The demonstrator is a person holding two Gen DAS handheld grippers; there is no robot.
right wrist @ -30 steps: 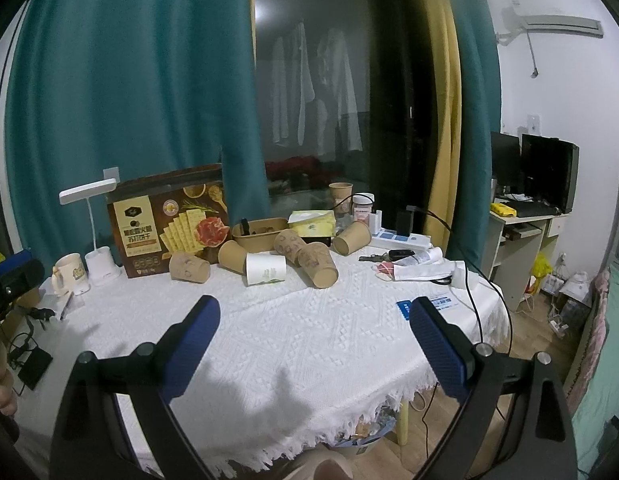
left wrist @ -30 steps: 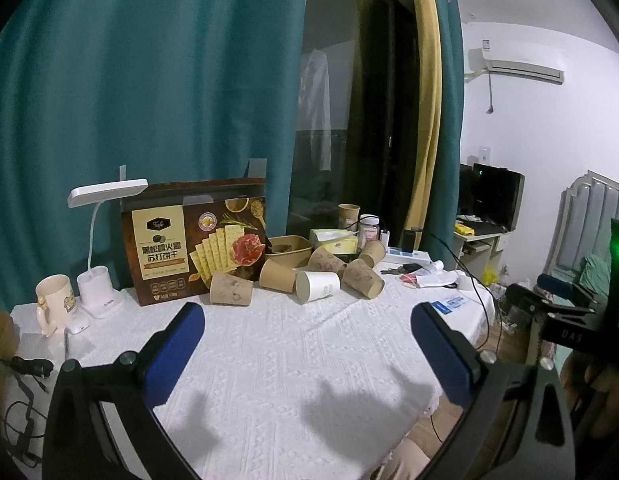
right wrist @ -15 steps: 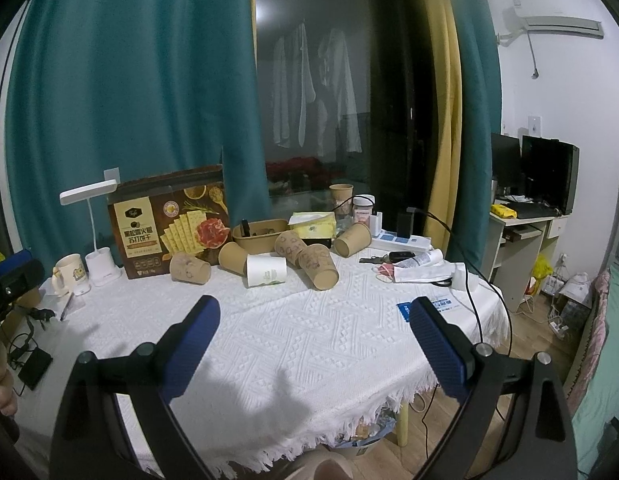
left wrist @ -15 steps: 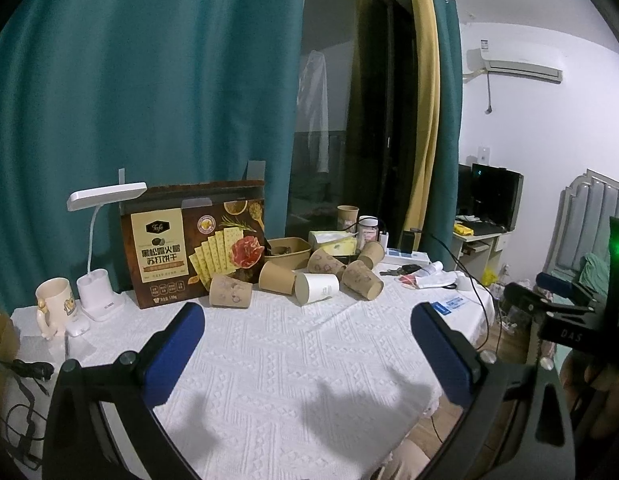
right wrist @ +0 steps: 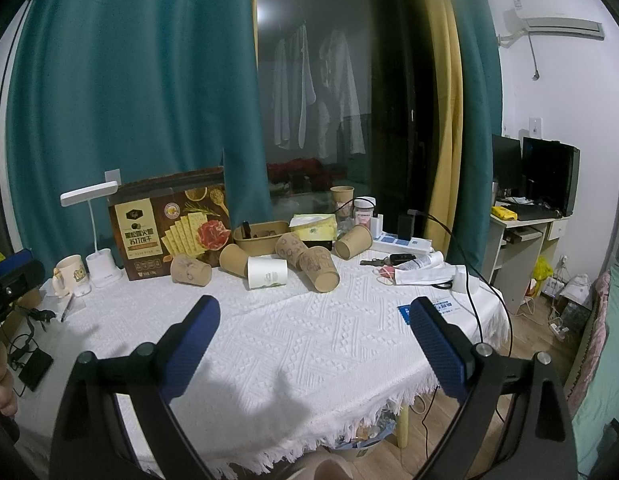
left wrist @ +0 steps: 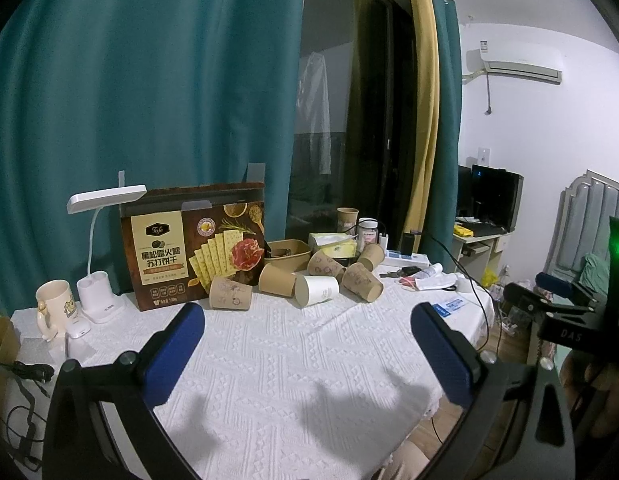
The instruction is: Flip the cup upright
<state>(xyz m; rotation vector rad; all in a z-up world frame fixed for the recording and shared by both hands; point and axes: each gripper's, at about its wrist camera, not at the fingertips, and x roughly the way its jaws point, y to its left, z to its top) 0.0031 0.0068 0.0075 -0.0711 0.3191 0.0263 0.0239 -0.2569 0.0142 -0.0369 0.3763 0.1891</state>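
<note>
Each claw (right wrist: 311, 334) black-framed, blue ribbed pads (right wrist: 189, 344), apparently silver screws

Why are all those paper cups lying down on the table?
A person holds two grippers over the white tablecloth, and both the left gripper and the right gripper are open and empty. The brown paper cups and one white paper cup lie tipped over near the brown cracker box. None has been picked up yet.
</note>
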